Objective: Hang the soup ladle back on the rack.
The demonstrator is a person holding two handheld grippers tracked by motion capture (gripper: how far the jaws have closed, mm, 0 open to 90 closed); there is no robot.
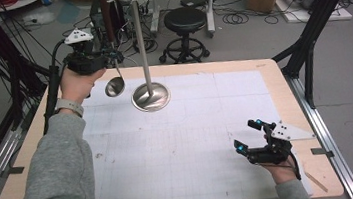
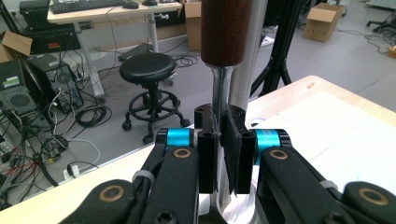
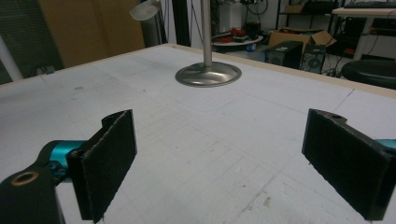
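Nearest, right gripper (image 1: 247, 135): spread wide, holding nothing, low over the mat (image 1: 194, 142) at the near right. One ladle (image 1: 115, 85), raised at the far left, pinched at its metal neck by left gripper (image 1: 109, 57). One stand (image 1: 150, 96) just beside. One stool (image 1: 185, 22) beyond the table (image 1: 284, 87).

Ladle (image 2: 223, 70) handle's wooden top, stand pole (image 3: 206, 32) top: both cut off at frame edges.

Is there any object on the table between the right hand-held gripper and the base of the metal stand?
No. In the right gripper view, the white mat between the right hand-held gripper and the stand base is bare; the high view agrees.
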